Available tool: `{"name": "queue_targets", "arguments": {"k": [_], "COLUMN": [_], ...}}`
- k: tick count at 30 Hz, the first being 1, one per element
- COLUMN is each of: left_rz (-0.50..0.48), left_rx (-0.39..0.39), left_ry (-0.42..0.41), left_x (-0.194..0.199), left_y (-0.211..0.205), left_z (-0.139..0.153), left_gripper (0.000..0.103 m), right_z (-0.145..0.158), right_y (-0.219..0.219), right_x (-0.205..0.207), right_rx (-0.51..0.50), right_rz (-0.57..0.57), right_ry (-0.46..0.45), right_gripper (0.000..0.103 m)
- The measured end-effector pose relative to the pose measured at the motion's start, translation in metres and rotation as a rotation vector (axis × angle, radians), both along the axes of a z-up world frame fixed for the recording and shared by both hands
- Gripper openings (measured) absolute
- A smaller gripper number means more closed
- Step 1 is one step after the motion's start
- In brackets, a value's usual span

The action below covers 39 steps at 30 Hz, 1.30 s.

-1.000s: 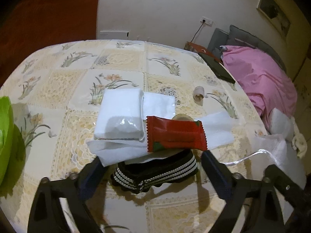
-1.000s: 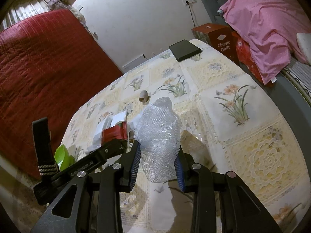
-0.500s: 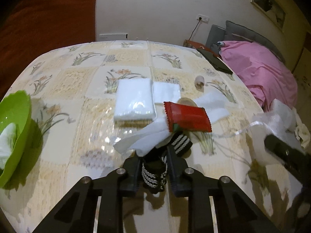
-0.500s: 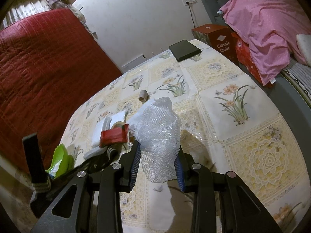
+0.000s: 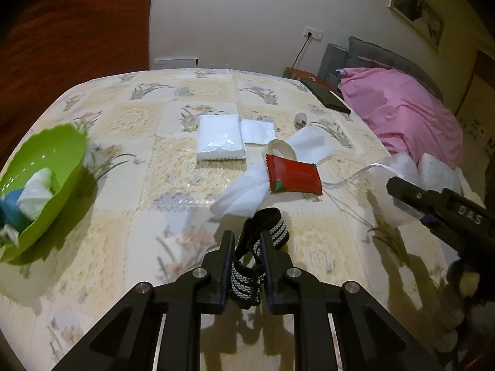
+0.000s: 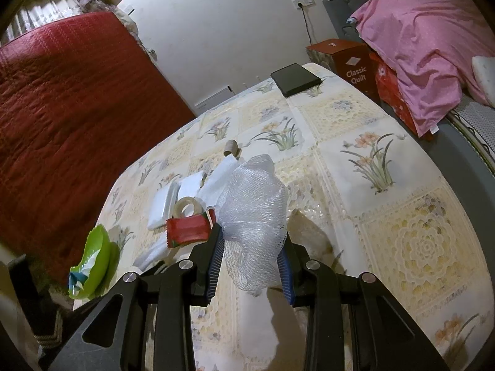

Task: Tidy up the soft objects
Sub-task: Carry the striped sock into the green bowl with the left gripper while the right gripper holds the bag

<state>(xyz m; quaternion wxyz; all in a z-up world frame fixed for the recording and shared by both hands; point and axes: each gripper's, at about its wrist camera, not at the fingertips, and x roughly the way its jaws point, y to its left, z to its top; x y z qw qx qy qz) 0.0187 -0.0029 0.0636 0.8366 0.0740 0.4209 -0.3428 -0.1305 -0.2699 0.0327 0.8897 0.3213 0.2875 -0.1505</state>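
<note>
Left of the table, the green bowl already holds soft things; the left gripper pinches the limp striped band mid-length above the cloth, and the right gripper squeezes the mesh puff, light and springy, likely best gripped through its bunched middle.

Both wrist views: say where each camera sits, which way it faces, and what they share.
Left wrist: on the left tongs, facing across the table toward the wall; tongs shut on a striped band; right tongs show at right.
Right wrist: on the right tongs, facing across the table; tongs shut on a mesh puff.
Shared: red packet, green bowl.
</note>
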Motion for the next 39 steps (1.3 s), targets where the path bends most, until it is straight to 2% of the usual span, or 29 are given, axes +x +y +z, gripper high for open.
{"name": "queue_targets", "arguments": {"k": [19,29,39], "left_rz": [0.068,0.147,0.266], "left_rx": [-0.096,-0.126,-0.140], "left_ry": [-0.078,-0.118,-0.157], "left_x": [-0.005,0.010,0.036], "left_y": [0.042,0.073,0.119], "left_z": [0.043,0.055,0.062], "left_gripper": [0.018,0.018,0.018], "right_z": [0.025,0.047,0.052], "right_y": [0.022,0.046,0.067], "right_x": [-0.016,-0.016,-0.005], "right_rx": [-0.021,-0.053,-0.069], "right_rz": [0.011,0.046,0.085], "right_ry": [-0.049,-0.085,-0.073], "right_gripper": [0.034,0.034,0.034]}}
